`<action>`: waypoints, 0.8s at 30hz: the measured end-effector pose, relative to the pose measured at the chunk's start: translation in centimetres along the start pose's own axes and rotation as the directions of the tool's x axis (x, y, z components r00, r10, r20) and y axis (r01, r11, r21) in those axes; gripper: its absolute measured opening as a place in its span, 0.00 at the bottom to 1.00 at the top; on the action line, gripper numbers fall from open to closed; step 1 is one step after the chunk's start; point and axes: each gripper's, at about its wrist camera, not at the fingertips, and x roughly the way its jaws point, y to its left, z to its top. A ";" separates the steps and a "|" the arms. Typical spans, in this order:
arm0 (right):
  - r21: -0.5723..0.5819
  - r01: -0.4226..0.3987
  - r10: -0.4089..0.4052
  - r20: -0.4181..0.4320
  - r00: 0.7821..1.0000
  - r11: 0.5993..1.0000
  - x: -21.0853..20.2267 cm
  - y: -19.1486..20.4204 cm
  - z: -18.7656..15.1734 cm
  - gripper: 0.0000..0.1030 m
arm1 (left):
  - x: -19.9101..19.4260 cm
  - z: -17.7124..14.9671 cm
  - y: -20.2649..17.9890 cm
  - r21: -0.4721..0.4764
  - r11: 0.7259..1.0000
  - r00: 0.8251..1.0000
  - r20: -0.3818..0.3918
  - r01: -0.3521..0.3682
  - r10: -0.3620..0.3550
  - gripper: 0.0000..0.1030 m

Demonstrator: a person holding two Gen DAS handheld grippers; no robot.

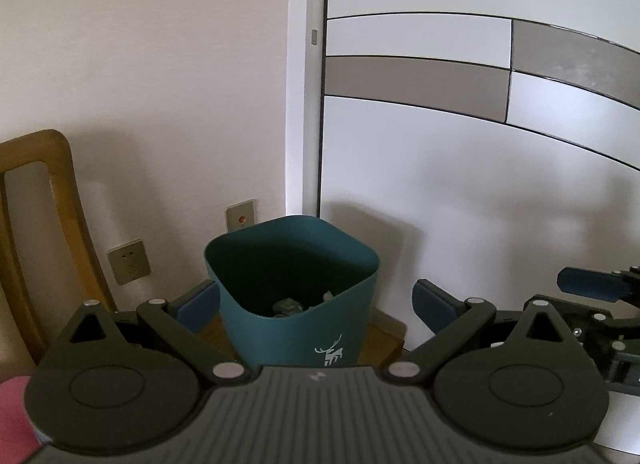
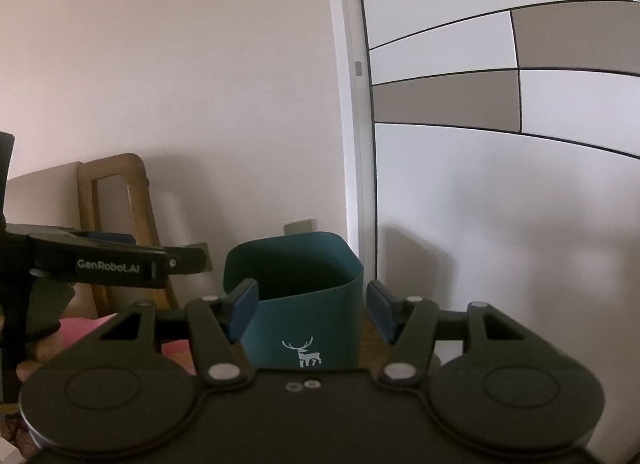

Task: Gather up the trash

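The dark teal plastic waste bin with a white deer print (image 1: 296, 304) stands upright on a wooden surface at the foot of the white wall, just beside the door frame, with 2 wall sockets behind it to the left. Crumpled scraps of trash (image 1: 298, 304) lie at its bottom (too dim to say what they are).

The left gripper (image 1: 316, 300) has its jaws spread wide and empty; the bin sits dead ahead between its blue pads, its mouth open below the fingers. The right gripper (image 2: 312, 308) is likewise released and empty, with the bin's front wall straight ahead between its pads and seemingly closer.

With both grippers aimed at the bin and nothing carried, I judge the next move means turning away from the bin to find more trash.
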 end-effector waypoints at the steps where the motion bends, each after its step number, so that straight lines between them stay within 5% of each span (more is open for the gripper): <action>1: 0.001 -0.001 0.001 -0.002 1.000 1.000 0.0 0.0 0.0 0.58 | 0.0 0.0 0.0 0.001 1.000 1.000 0.000 -0.002 0.002 1.00; 24: 0.006 -0.005 0.005 -0.011 1.000 1.000 -0.1 0.0 0.1 0.58 | -0.1 0.0 -0.1 0.011 1.000 1.000 -0.002 0.017 -0.017 1.00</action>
